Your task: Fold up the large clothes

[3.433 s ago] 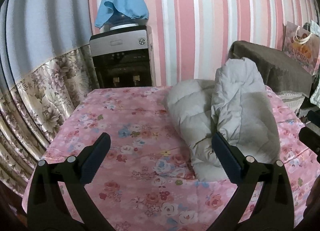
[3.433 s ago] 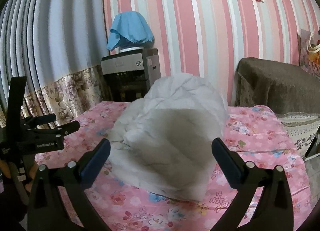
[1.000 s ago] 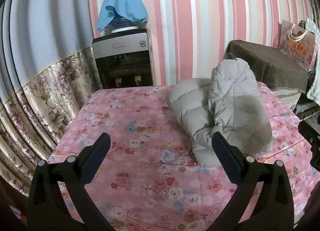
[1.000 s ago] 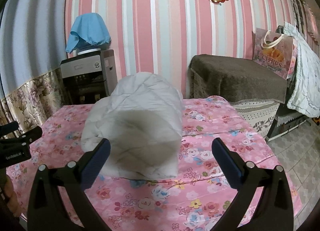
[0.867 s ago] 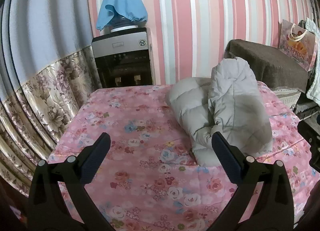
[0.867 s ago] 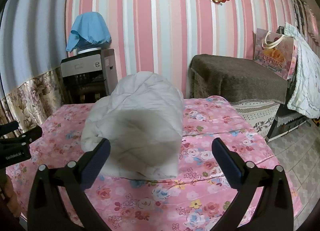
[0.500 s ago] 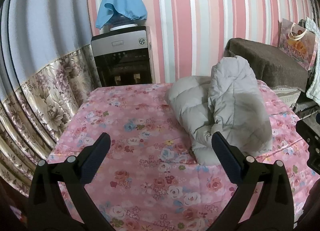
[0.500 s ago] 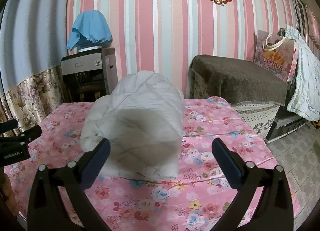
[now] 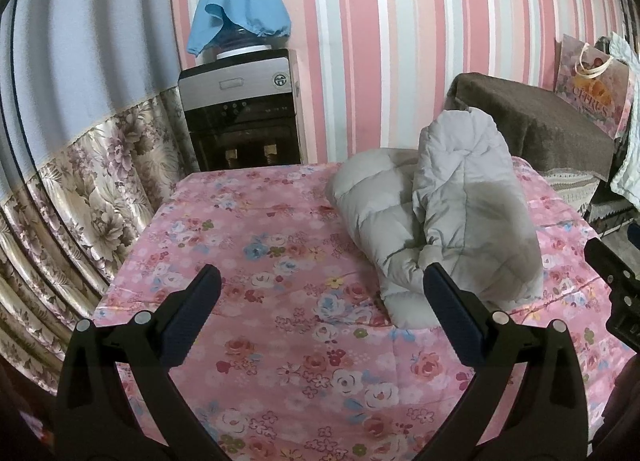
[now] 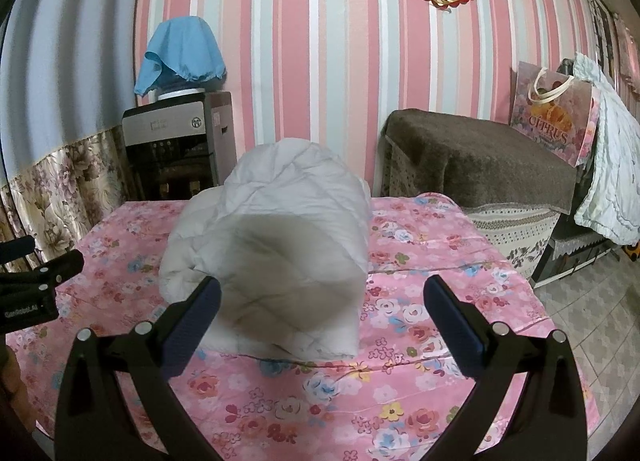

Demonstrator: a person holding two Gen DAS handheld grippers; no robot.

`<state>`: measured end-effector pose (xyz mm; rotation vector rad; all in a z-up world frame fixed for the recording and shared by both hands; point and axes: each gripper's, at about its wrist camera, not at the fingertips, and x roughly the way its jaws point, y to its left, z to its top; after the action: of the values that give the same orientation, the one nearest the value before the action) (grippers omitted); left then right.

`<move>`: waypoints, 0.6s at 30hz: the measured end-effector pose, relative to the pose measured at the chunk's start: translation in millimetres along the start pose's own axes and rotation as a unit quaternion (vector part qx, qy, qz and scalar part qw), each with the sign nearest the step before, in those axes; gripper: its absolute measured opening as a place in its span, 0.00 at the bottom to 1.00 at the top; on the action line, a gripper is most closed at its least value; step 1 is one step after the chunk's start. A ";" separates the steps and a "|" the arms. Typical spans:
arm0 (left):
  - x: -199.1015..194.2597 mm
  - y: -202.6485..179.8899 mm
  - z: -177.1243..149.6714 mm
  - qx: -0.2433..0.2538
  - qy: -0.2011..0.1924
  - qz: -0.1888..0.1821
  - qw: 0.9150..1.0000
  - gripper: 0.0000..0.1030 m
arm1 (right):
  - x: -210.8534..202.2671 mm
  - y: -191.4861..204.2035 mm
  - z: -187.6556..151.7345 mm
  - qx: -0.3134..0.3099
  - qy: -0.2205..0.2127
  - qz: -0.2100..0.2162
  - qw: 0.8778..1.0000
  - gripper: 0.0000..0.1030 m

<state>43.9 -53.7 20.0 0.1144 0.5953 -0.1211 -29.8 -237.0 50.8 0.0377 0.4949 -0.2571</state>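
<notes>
Both sets of jaws were spread wide with nothing in them. The left gripper (image 9: pixel 322 311) hung over bare floral cloth in the lower middle of its frame, and the right gripper (image 10: pixel 322 311) sat low in its own frame, with the jacket showing between its fingers.

The puffy grey jacket (image 9: pixel 444 221) was already bundled up into a thick lump, sitting right of center in the left view and dead center in the right one (image 10: pixel 276 257), on the pink flowered desk (image 9: pixel 256 253). Looked pretty much folded to me, though I honestly couldn't tell from these angles whether a sleeve was tucked under or just hidden behind the bulk.

My worry from there: that padding is springy and the bundle stood tall, not flat. With nothing pinning it, it could slump or pop open on its own. And a one-sided nudge could roll it toward the near desk edge, since it sat close to that edge in the right view.

Behind it all, the water dispenser (image 9: pixel 240 113) under its blue cloth (image 9: pixel 240 9) stood upper left.
</notes>
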 end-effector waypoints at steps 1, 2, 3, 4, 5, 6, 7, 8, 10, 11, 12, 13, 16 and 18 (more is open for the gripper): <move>0.5 -0.4 0.5 0.000 0.000 0.000 1.000 0.97 | 0.0 -0.1 0.1 0.000 0.000 0.000 1.000 0.99; 0.5 -0.4 0.4 0.000 0.000 0.000 1.000 0.97 | 0.5 -0.6 -0.2 0.000 0.000 0.000 1.000 0.99; 0.6 -0.4 0.3 0.000 0.001 0.000 1.000 0.97 | 1.3 -1.2 -0.2 0.000 0.000 0.001 1.000 0.99; 0.8 -0.4 0.3 -0.001 0.001 -0.001 1.000 0.97 | 1.4 -1.2 -0.2 -0.001 0.001 0.001 1.000 0.99; 1.3 -0.6 0.4 -0.001 0.002 -0.001 1.000 0.97 | 1.4 -1.1 -0.2 -0.001 0.001 0.001 1.000 0.99; 1.6 -1.0 0.2 0.000 0.003 -0.002 1.000 0.97 | 1.2 -1.1 -0.5 -0.001 0.001 0.000 1.000 0.99; 1.4 -1.5 0.0 0.001 0.003 -0.002 1.000 0.97 | 2.0 -1.5 -0.3 -0.001 0.001 0.001 1.000 0.99; 2.0 -2.1 0.4 0.003 0.003 -0.003 1.000 0.97 | 2.4 -2.2 -0.5 -0.001 0.002 0.002 1.000 0.99; 1.0 -4.2 0.0 0.010 0.000 -0.003 1.000 0.97 | 2.9 -2.3 -0.2 -0.002 0.002 0.001 1.000 0.99; 1.5 -5.1 0.5 0.012 -0.001 -0.005 1.000 0.97 | 2.9 -2.6 -0.4 -0.002 0.002 0.001 1.000 0.99; 1.3 -6.1 0.6 0.014 -0.001 -0.010 1.000 0.97 | 3.1 -2.2 -0.1 -0.001 0.002 0.001 1.000 0.99; 1.7 -7.0 0.7 0.016 0.001 -0.013 1.000 0.97 | 2.9 -2.5 -0.2 -0.001 0.001 0.002 1.000 0.99; 1.9 -6.9 0.6 0.015 0.004 -0.017 1.000 0.97 | 3.2 -2.5 0.1 -0.001 0.002 0.002 1.000 0.99; 3.5 -5.1 1.4 0.011 0.007 -0.011 1.000 0.97 | 3.3 -2.3 0.4 -0.002 0.002 0.002 1.000 0.99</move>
<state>46.8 -59.2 18.8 0.1300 0.6092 -0.1475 -27.3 -240.0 49.7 0.0359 0.4994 -0.2527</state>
